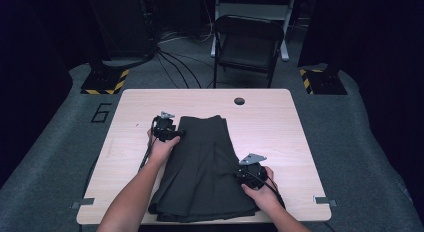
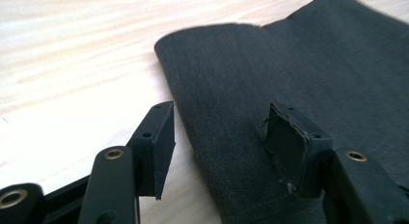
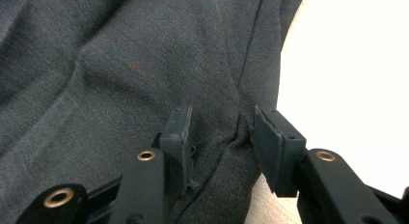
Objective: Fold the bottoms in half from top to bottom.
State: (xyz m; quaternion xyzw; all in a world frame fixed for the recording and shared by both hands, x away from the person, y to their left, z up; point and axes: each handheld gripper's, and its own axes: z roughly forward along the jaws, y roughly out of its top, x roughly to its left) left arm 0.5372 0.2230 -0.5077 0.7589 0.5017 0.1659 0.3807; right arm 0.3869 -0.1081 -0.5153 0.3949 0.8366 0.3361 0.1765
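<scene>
While it lies flat on the table [image 1: 280, 122], the dark skirt [image 1: 202, 167] covers the middle and near part of the wood, with its narrow end at 12 o'clock and its wide end by the near edge at 6 o'clock. The left gripper [image 1: 167, 131] sits at the skirt's 10 o'clock corner. In the left gripper view its jaws stand wide apart, one over the bare wood and one over the cloth, with the skirt's folded edge [image 2: 202, 137] between them. The right gripper [image 1: 248, 173] is at the skirt's 4 o'clock side. In the right gripper view its jaws are also apart, and a bunched ridge of cloth [image 3: 226, 132] rises in the gap between them. A round hole [image 1: 239, 101] is in the table at 12 o'clock. Past the table at 12 o'clock stands a dark folding chair [image 1: 248, 42].
</scene>
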